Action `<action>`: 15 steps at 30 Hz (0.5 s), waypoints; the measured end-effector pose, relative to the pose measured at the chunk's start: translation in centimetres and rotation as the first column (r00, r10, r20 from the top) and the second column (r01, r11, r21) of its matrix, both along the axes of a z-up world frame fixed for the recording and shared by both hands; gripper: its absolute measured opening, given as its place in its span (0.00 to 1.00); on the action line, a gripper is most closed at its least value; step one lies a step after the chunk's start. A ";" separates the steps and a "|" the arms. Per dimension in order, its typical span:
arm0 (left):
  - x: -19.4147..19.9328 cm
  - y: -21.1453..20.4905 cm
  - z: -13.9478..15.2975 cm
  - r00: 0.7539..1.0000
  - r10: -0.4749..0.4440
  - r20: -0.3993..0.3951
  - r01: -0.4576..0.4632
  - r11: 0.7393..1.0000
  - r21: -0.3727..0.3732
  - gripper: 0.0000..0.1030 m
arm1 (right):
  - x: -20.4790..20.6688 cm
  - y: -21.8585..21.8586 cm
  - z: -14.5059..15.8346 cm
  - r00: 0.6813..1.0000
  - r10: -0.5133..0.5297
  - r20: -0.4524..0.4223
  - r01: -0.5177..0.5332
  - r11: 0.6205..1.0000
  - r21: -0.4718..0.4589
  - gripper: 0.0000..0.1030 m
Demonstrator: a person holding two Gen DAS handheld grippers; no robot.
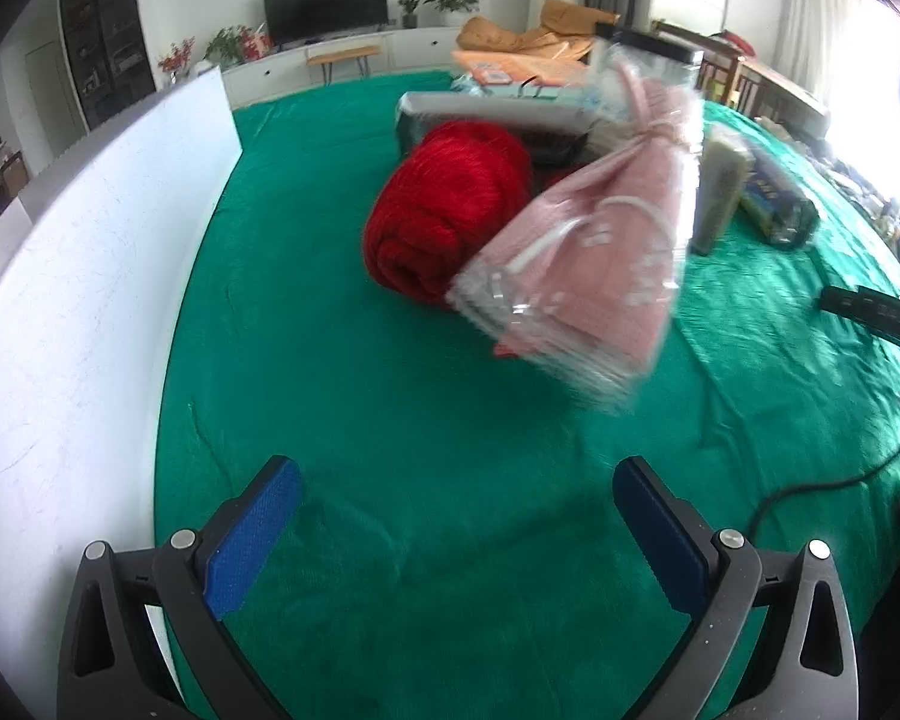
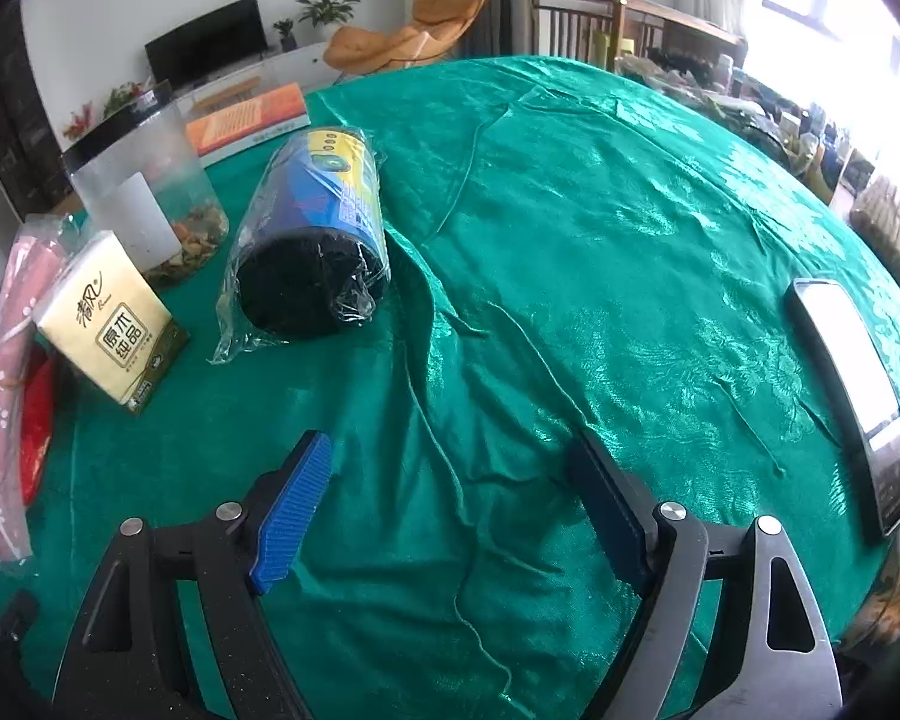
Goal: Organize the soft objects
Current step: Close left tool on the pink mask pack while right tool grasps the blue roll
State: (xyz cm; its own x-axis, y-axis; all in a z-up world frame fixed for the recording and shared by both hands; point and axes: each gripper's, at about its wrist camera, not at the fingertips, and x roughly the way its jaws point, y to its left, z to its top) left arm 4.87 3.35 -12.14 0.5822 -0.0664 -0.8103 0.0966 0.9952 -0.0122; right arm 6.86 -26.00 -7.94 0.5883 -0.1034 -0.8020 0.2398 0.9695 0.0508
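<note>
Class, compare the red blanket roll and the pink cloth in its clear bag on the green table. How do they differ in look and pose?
The red blanket roll is bare, while the pink cloth pack is sealed in clear plastic. The roll is plain deep red; the pack is pale pink with white cord or trim. The roll lies low and bulky on the green tablecloth; the flatter pack stands tilted, overlapping the roll's right side. Both are soft textiles, close together, and no gripper touches either.
</note>
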 end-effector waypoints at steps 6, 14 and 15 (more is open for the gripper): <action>1.3 -3.9 4.4 0.986 -0.106 0.130 0.098 0.993 0.069 1.00 | -0.3 -0.3 0.1 1.000 -0.006 0.012 0.005 1.000 0.027 0.82; 8.1 -9.0 2.6 0.970 -0.239 0.038 0.224 0.945 0.240 0.68 | 2.7 -3.1 3.5 0.997 0.027 0.078 -0.044 0.974 0.223 0.81; 8.7 -9.0 2.4 0.971 -0.236 0.027 0.223 0.945 0.239 0.64 | 4.0 -2.8 4.0 0.996 0.059 0.073 -0.074 0.973 0.218 0.81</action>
